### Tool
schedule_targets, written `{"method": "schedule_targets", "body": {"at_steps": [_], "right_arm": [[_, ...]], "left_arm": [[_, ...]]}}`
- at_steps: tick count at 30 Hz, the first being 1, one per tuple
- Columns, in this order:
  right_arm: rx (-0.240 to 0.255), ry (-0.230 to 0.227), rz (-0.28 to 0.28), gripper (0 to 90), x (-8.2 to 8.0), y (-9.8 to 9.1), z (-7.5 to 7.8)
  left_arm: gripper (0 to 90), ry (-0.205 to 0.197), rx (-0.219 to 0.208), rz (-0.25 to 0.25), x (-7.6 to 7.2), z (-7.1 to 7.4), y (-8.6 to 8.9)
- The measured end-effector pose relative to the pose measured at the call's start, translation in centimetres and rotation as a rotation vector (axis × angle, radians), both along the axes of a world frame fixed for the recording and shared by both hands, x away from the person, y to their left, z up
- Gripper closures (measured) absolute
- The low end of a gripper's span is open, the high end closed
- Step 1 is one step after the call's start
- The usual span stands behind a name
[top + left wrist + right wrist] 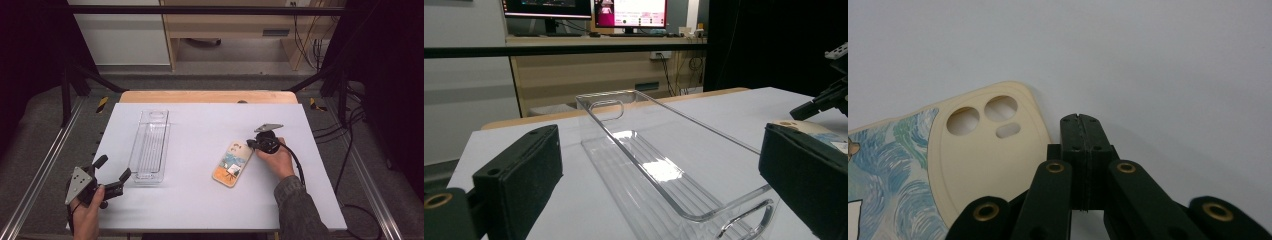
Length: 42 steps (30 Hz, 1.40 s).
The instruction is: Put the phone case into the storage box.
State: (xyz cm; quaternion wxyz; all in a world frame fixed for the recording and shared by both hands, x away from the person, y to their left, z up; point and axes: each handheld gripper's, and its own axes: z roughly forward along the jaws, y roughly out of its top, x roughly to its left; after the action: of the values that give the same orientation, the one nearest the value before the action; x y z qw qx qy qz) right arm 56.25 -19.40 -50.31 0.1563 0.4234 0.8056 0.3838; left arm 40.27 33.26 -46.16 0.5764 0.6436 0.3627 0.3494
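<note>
Two hand-held grippers work a white worktop (200,200) edged at the far side by a strip of pale wood, with metal rails and grey floor flanking it. At left, the left gripper (114,176) sits near the front corner, its fingers (519,175) spread wide and empty, aimed along a clear plastic tray (150,145) lying lengthwise just beside it. Right of centre lies a phone case (231,164) printed with blue swirls, face up on the worktop. The right gripper (250,144) rests at the case's camera-cutout end, its fingers (1080,145) pressed together on nothing, just beside the case's edge. Beyond the worktop stand a wooden desk (609,65) and monitors (629,12).
</note>
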Motion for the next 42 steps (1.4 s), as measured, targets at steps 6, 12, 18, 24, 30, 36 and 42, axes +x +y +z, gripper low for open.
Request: {"method": "schedule_targets", "body": {"at_steps": [6, 12, 18, 24, 30, 36, 42], "right_arm": [[-0.016, 0.020, 0.053, 90.0, -1.2, 1.2, 0.3], [-0.012, 0.030, 0.080, 90.0, -2.8, 2.2, 0.4], [-0.006, 0.039, 0.121, 90.0, -4.7, 3.3, 0.5], [0.000, 0.043, 0.156, 90.0, -5.9, 4.4, 0.6], [0.030, 0.027, 0.181, 90.0, -7.2, 5.7, 1.1], [0.035, 0.008, 0.180, 90.0, -7.5, 6.0, 1.2], [-0.005, 0.005, 0.147, 90.0, -7.0, 5.9, 0.6]], "left_arm": [[3.5, 0.000, 0.000, 0.002, 0.0, 0.0, 0.0], [3.5, -0.002, -0.003, 0.003, -0.1, 0.1, 0.0], [3.4, -0.001, 0.000, 0.001, 0.0, 0.1, 0.0], [3.5, 0.001, 0.003, -0.001, -0.1, 0.1, -0.2], [3.5, 0.002, 0.006, -0.001, -0.1, 0.0, -0.2], [3.5, 0.002, -0.001, 0.006, -0.1, 0.1, 0.0], [3.5, 0.004, -0.004, 0.007, -0.1, 0.1, 0.0]]}}
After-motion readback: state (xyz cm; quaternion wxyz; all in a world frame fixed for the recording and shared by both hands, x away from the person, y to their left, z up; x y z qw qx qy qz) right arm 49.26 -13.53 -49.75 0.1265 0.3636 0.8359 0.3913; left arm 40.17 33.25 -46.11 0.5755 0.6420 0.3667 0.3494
